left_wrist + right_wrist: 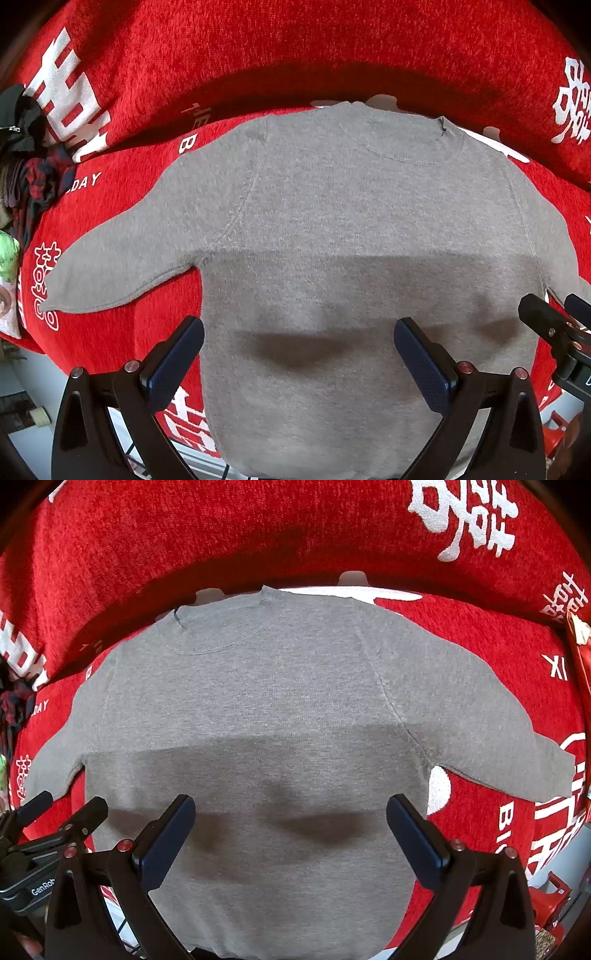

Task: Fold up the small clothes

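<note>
A small grey knitted jumper point(332, 221) is lying flat, sleeves spread, on a red blanket with white lettering point(258, 48). Left tongs point(299, 354) and right tongs point(291, 830) are hovering wide open above its hem, gripping nothing. A shallow pinch risks dragging only the top layer, skewing the fold. Only the left view is showing a dark plaid cloth heap point(33, 184) clearly beside the jumper's sleeve.

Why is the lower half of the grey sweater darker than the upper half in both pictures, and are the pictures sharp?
Left wrist view: a straight-edged shadow crosses the grey sweater, with darker patches between the open left gripper fingers. Right wrist view: same shadow band, dark patch near the open right gripper. Both are sharp, with fisheye bending of the red cloth.
</note>
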The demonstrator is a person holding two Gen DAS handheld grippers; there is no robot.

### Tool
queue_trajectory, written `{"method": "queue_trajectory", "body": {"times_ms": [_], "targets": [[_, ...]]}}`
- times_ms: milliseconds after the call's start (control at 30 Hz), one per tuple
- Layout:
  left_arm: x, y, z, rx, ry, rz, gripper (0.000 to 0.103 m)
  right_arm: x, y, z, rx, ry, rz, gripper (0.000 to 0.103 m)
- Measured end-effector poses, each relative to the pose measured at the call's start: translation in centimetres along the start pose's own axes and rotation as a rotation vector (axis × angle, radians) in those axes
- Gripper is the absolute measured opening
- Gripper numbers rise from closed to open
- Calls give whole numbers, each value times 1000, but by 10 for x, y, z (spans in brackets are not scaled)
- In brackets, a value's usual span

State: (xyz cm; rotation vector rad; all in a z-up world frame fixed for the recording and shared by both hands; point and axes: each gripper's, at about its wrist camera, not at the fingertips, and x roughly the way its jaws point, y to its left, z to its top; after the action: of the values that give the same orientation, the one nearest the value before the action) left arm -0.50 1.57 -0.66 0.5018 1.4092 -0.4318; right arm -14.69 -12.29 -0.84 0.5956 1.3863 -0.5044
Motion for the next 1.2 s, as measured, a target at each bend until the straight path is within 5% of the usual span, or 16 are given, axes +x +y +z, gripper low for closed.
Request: {"method": "queue_trajectory", "body": {"times_ms": [1200], "targets": [[5, 7, -9, -24, 22, 12, 103, 2, 0, -4, -9, 7, 0, 103]]}}
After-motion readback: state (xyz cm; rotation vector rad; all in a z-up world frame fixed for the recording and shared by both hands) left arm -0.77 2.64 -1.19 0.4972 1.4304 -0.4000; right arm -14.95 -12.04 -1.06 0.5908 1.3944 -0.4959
